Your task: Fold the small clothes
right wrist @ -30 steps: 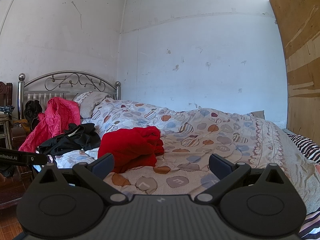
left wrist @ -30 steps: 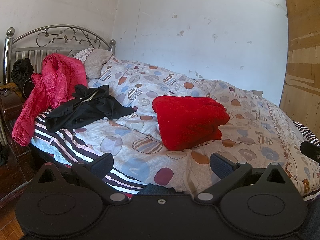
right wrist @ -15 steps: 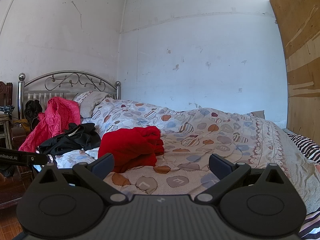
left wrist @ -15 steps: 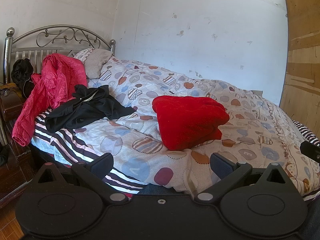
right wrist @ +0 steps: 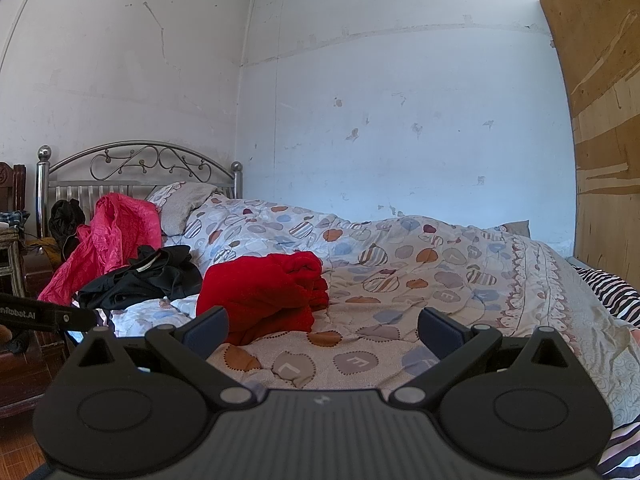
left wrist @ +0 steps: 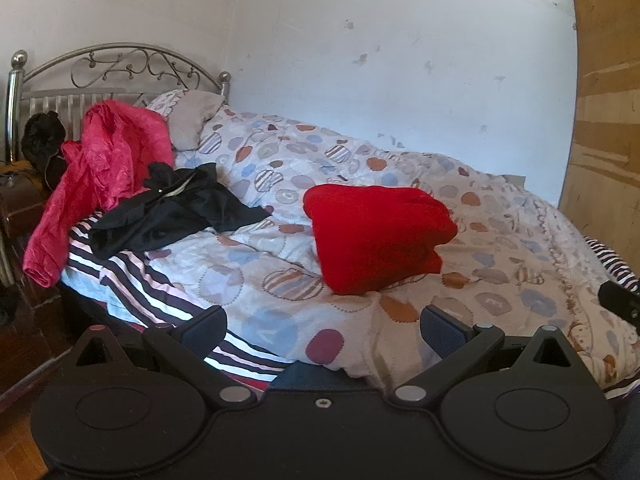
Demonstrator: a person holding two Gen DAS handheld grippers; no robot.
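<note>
A folded red garment lies on the patterned quilt in the middle of the bed. A crumpled black garment lies to its left, and a pink garment is heaped by the headboard. My left gripper hangs open at the bed's near edge, short of the red garment, with nothing between its fingers. My right gripper is open too, over the quilt just right of the red garment, and holds nothing.
A metal headboard stands at the left, with a grey pillow against it. A striped sheet shows under the quilt. A brown board rises at the right. Dark wooden furniture stands left of the bed.
</note>
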